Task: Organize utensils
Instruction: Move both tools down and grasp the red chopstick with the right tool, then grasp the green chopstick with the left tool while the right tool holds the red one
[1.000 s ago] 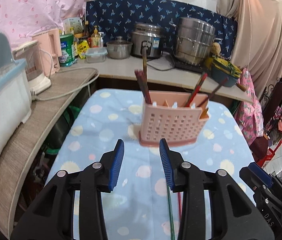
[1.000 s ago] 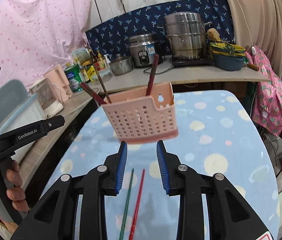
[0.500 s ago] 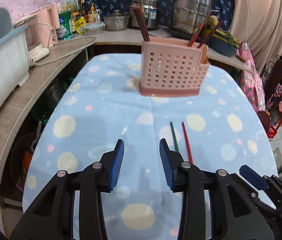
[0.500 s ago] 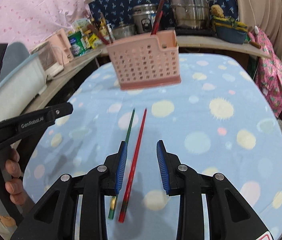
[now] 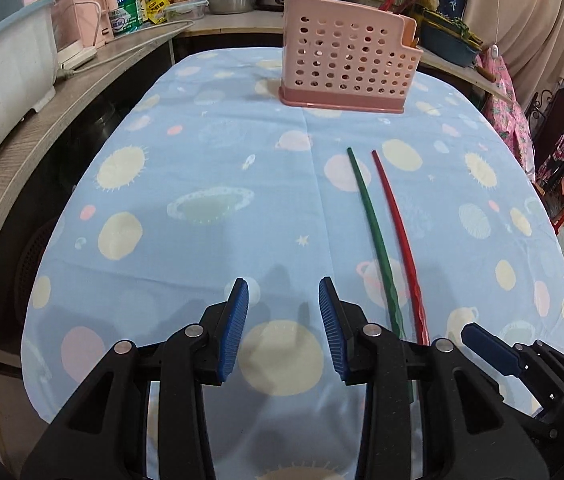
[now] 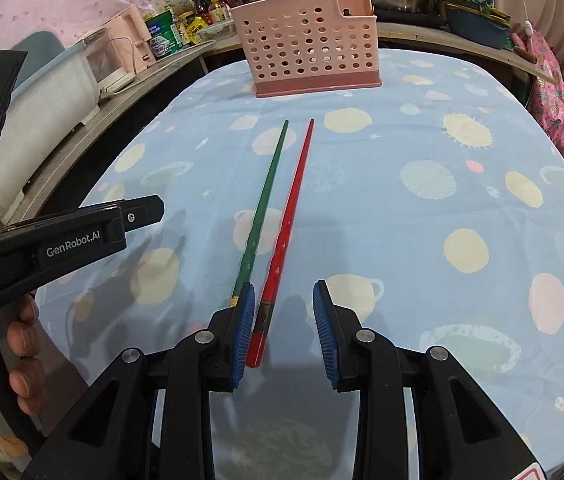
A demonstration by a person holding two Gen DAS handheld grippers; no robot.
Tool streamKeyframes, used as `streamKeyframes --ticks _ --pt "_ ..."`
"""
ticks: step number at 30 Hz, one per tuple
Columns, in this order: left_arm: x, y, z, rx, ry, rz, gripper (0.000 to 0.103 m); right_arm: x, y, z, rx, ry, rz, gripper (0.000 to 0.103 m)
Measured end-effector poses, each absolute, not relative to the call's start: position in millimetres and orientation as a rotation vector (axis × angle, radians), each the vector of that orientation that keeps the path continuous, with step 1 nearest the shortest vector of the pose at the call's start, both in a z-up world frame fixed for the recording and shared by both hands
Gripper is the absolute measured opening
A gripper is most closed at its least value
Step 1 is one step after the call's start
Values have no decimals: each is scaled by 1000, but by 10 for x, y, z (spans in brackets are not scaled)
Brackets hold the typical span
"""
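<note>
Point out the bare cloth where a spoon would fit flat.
Free: the tablecloth left of the green chopstick, from the pink utensil basket down to the left gripper; also the cloth right of the red chopstick. Crowded: the counter alongside, and the strip around the chopsticks.

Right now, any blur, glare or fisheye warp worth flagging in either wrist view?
Left wrist: sharp, no glare; table edge bows strongly, dark vignette in corners. Right wrist: red chopstick smears slightly near the right gripper; soft gripper shadows on the cloth.
</note>
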State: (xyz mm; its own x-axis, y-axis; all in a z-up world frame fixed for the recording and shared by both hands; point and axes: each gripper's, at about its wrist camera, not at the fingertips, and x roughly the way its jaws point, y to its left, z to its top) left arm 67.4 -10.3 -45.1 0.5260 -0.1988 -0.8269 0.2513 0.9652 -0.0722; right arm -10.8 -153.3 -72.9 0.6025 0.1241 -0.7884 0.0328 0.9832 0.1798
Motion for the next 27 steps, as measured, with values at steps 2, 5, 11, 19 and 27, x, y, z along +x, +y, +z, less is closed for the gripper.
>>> streamKeyframes --ticks 2,5,11,19,27 --pt "662 -91 -472 57 986 -267 35 -111 -1504 -750 177 931 61 30" --pt "649 -83 -498 57 993 -263 35 -103 -1483 -792 173 943 67 28" --pt "633 -94 -532 59 1007 -266 35 -108 -1454 -853 147 954 63 21" --pt "584 -173 -566 71 1023 -288 36 -113 -1575 -868 164 950 23 7" --pt "474 -332 -568 99 1026 -339 49 -158 -1815 -864 208 936 -46 7"
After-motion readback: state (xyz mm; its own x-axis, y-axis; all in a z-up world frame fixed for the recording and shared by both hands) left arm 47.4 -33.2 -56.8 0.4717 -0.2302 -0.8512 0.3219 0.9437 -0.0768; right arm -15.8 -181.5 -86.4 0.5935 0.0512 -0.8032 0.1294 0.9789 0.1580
